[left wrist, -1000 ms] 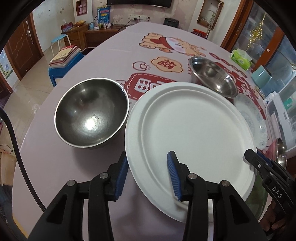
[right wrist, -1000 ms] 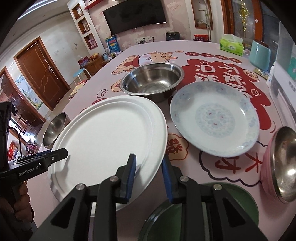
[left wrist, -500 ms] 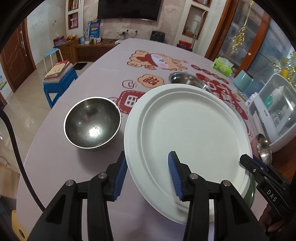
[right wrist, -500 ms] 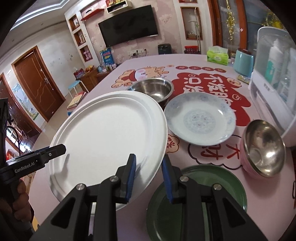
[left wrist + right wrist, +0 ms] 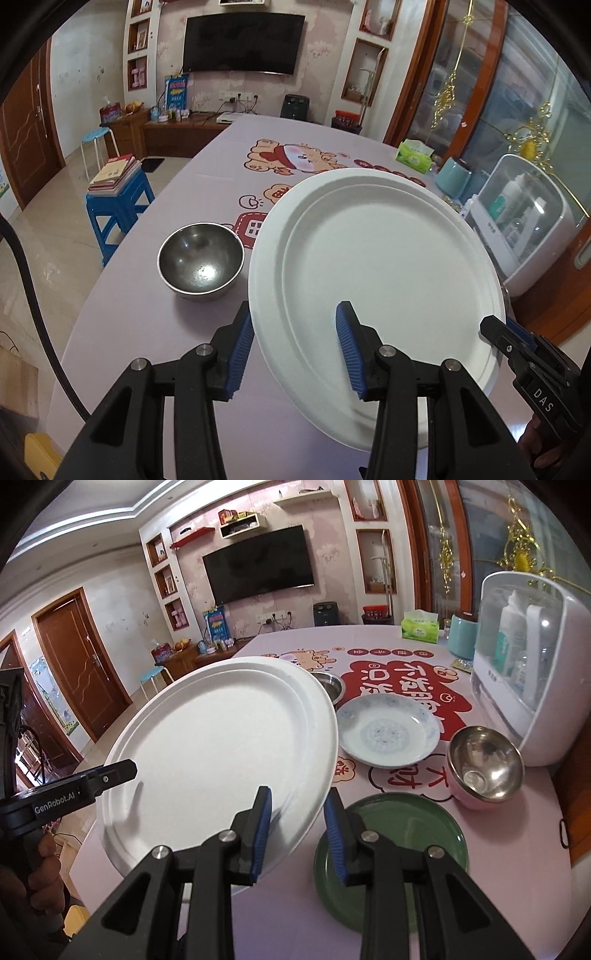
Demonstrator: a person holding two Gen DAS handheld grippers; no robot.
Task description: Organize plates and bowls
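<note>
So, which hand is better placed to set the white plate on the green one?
Right. The dark green round plate lies just beside the right tongs gripping the large white round plate; left tongs hold the opposite rim.

The white plate hides most of the steel basin behind it; the green plate lies partly behind the right gripper.

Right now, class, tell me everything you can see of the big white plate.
The big white plate is oval-looking, plain matte white, with a wide stepped rim and a bare, clean middle. It is off the table and tilted. The left gripper clamps one edge and the right gripper the opposite edge, blue fingers above and below the rim.
</note>
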